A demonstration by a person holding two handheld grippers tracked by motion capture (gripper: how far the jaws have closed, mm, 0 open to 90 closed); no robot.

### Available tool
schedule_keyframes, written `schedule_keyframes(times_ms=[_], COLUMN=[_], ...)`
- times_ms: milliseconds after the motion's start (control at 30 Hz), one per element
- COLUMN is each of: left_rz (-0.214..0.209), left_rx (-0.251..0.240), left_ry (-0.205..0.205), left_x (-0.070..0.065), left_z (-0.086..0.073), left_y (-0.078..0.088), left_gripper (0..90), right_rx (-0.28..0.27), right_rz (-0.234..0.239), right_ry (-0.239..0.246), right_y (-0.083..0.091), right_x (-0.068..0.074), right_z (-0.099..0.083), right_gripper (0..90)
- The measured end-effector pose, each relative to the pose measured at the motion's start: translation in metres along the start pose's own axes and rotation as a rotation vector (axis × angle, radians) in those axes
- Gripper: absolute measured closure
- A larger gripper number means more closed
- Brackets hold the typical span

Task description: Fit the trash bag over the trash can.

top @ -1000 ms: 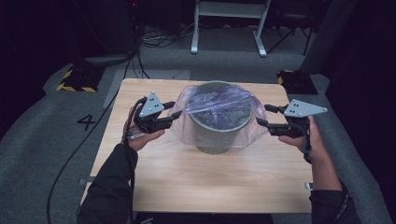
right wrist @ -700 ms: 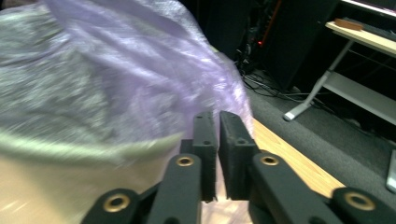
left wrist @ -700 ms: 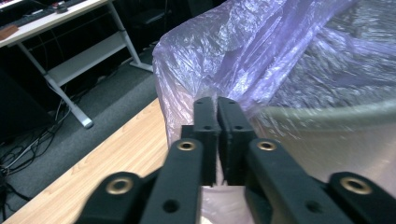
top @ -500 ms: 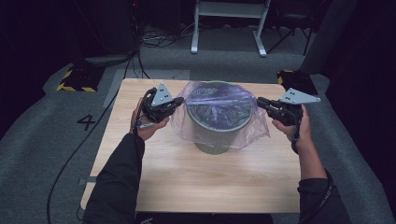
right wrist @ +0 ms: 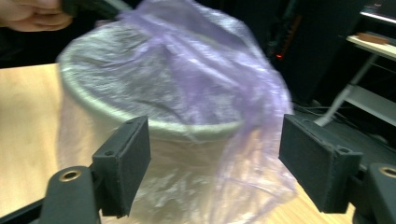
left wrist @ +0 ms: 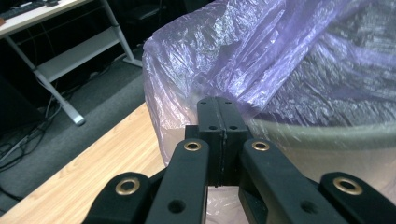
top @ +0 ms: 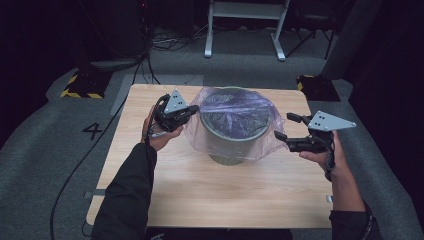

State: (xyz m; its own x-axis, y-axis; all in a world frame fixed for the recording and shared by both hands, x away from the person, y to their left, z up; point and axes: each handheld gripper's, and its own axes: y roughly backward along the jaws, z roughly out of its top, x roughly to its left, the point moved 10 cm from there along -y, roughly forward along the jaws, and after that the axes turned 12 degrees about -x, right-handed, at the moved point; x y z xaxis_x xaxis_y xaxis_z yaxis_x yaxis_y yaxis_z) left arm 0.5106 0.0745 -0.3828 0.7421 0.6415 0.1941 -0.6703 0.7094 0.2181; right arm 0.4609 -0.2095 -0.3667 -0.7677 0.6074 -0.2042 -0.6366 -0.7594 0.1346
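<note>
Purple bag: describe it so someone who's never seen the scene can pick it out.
On the light wooden table, at its middle toward the far edge, stands a grey-green round bin. The purple bag is the thin, see-through crinkled film draped over the bin's mouth and down its sides. It is the one translucent, wrinkled thing there, with the left gripper shut at its edge.

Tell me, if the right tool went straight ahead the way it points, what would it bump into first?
Probably the purple plastic bag draped over the grey bin. The right tool, its jaws just opened and empty, points at the loose plastic hanging down the bin's side. Depth is hard to judge.
</note>
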Motion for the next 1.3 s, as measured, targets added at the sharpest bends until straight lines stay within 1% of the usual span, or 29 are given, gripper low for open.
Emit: schedule_keyframes(times_ms=[33, 100, 133, 167, 233, 267, 300, 333, 400, 500, 533, 567, 600, 633, 667, 700, 733, 767, 833, 867, 900, 1000, 1033, 1067, 1100, 1133, 1167, 1233, 1300], left_rz=[0.0, 0.003, 0.001, 0.002, 0.007, 0.015, 0.023, 0.031, 0.051, 0.052, 0.053, 0.053, 0.048, 0.042, 0.04, 0.043, 0.043, 0.043, 0.043, 0.04, 0.041, 0.044, 0.05, 0.054, 0.058, 0.058, 0.059, 0.059, 0.061], left_rx=[-0.004, -0.012, -0.01, -0.014, -0.012, -0.013, -0.014, -0.01, -0.019, -0.057, -0.065, -0.067, -0.061, -0.056, -0.056, -0.056, -0.059, -0.062, -0.059, -0.052, -0.048, -0.043, -0.042, -0.035, -0.03, -0.029, -0.025, -0.023, -0.029], left_ry=[0.002, 0.008, 0.007, 0.011, 0.016, 0.016, 0.021, 0.026, 0.042, 0.079, 0.089, 0.088, 0.081, 0.08, 0.08, 0.085, 0.09, 0.097, 0.093, 0.091, 0.092, 0.096, 0.099, 0.098, 0.095, 0.095, 0.09, 0.09, 0.093], left_x=[0.0, 0.0, 0.0, 0.0, 0.002, 0.003, 0.006, 0.008, 0.014, 0.019, 0.02, 0.019, 0.018, 0.017, 0.017, 0.017, 0.018, 0.017, 0.015, 0.014, 0.014, 0.014, 0.014, 0.015, 0.016, 0.016, 0.017, 0.018, 0.019], left_z=[0.0, 0.001, 0.001, 0.001, 0.0, -0.001, -0.001, -0.003, -0.003, 0.002, 0.003, 0.003, 0.003, 0.002, 0.001, 0.001, 0.001, 0.001, -0.001, -0.002, -0.003, -0.005, -0.005, -0.005, -0.006, -0.005, -0.005, -0.005, -0.003], left_y=[-0.001, -0.002, -0.003, -0.004, -0.006, -0.007, -0.009, -0.011, -0.015, -0.02, -0.022, -0.022, -0.023, -0.023, -0.023, -0.022, -0.021, -0.02, -0.019, -0.019, -0.019, -0.021, -0.021, -0.022, -0.023, -0.023, -0.024, -0.026, -0.027], left_gripper=[89.8, 89.8, 89.8, 89.8, 89.8, 89.8, 89.8, 89.9, 89.9, 89.9, 89.9, 89.9, 89.9, 89.9, 89.9, 89.9, 89.9, 89.9, 89.9, 89.9, 89.9, 89.9, 89.9, 89.9, 89.9, 89.9, 89.9, 89.9, 89.9], right_rx=[0.003, 0.016, 0.027, 0.041, 0.063, 0.082, 0.105, 0.112, 0.114, 0.144, 0.139, 0.117, 0.086, 0.06, 0.049, 0.047, 0.045, 0.039, 0.027, 0.015, 0.005, 0.018, 0.056, 0.103, 0.154, 0.187, 0.201, 0.221, 0.195], right_rz=[0.015, 0.022, 0.024, -0.002, -0.036, -0.077, -0.104, -0.129, -0.151, -0.182, -0.195, -0.197, -0.184, -0.181, -0.17, -0.157, -0.137, -0.116, -0.079, -0.07, -0.047, -0.009, -0.018, -0.052, -0.081, -0.09, -0.093, -0.122, -0.142], right_ry=[0.001, 0.0, 0.004, 0.006, -0.001, -0.014, -0.03, -0.049, -0.07, -0.06, -0.065, -0.079, -0.093, -0.103, -0.098, -0.09, -0.068, -0.066, -0.069, -0.063, -0.053, -0.011, 0.008, 0.033, 0.052, 0.056, 0.046, 0.019, -0.02], right_y=[0.0, -0.003, -0.005, -0.008, -0.013, -0.016, -0.019, -0.022, -0.028, -0.039, -0.04, -0.039, -0.037, -0.034, -0.03, -0.028, -0.024, -0.021, -0.014, -0.011, -0.007, -0.006, -0.009, -0.012, -0.014, -0.016, -0.018, -0.019, -0.02], right_x=[0.002, 0.003, 0.003, -0.002, -0.01, -0.018, -0.025, -0.031, -0.039, -0.051, -0.054, -0.056, -0.055, -0.054, -0.051, -0.048, -0.043, -0.038, -0.028, -0.024, -0.017, -0.005, -0.004, -0.007, -0.011, -0.014, -0.017, -0.029, -0.038], right_z=[-0.001, -0.004, -0.007, -0.01, -0.015, -0.018, -0.021, -0.022, -0.023, -0.027, -0.027, -0.024, -0.021, -0.018, -0.017, -0.016, -0.017, -0.017, -0.016, -0.015, -0.014, -0.016, -0.022, -0.029, -0.037, -0.044, -0.048, -0.056, -0.055], right_gripper=[24.3, 24.8, 27.5, 35.3, 61.8, 73.2, 78.9, 84.6, 89.7, 89.9, 89.9, 89.7, 84.4, 72.5, 62.6, 58.8, 54.3, 50.3, 42.7, 38.2, 34.3, 30.4, 31.0, 32.6, 37.5, 45.6, 53.3, 76.0, 85.9])
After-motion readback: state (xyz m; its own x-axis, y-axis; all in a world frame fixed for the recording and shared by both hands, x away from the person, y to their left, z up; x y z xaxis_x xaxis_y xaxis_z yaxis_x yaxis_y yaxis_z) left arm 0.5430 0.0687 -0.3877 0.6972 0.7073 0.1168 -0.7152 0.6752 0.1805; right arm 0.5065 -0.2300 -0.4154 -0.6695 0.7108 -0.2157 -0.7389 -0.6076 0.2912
